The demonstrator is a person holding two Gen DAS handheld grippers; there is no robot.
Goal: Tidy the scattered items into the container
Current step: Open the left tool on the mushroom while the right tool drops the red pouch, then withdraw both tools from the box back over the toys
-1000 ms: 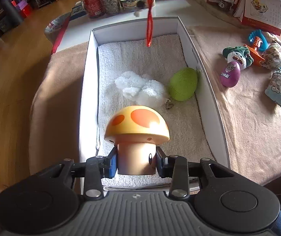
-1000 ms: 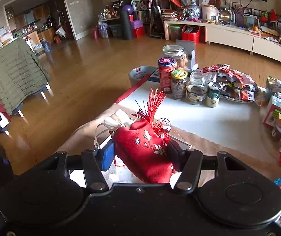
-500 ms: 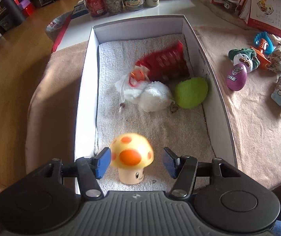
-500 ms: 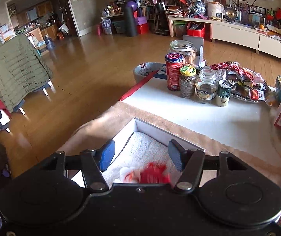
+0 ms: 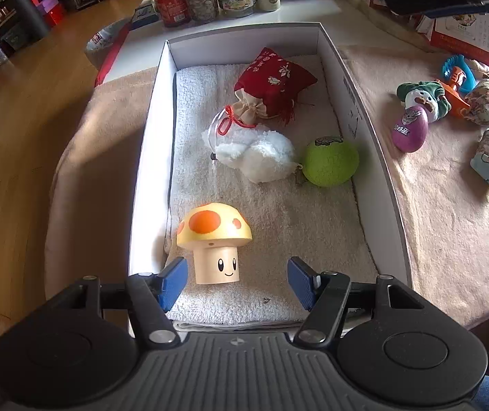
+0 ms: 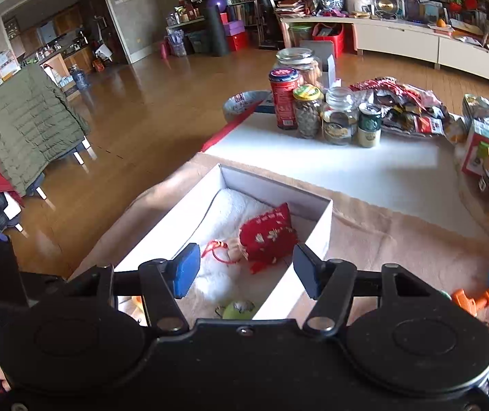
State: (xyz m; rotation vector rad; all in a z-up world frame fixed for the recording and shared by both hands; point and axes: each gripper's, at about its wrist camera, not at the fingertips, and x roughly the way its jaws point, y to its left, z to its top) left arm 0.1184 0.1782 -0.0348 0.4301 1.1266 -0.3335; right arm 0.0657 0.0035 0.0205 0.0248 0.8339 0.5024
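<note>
Since a second ago the left gripper (image 5: 237,279) has let go of the yellow mushroom toy with orange spots (image 5: 214,241), its jaws having just been opening; they now stand apart with the toy upright between them, untouched, on the towel at the near end of the white cardboard box (image 5: 381,185). The right gripper (image 6: 244,270) has likewise dropped the red embroidered drawstring pouch (image 5: 273,84), which lies at the far end of the box; its jaws gape, empty. Beside the pouch sit a white fluffy plush (image 5: 256,152) and a green felt ball (image 5: 330,161). Outside, to the right on the beige cloth, the purple egg (image 5: 409,130) and its neighbours lie well apart from the box, nearer the right hand, so that hand probably fetches next
</note>
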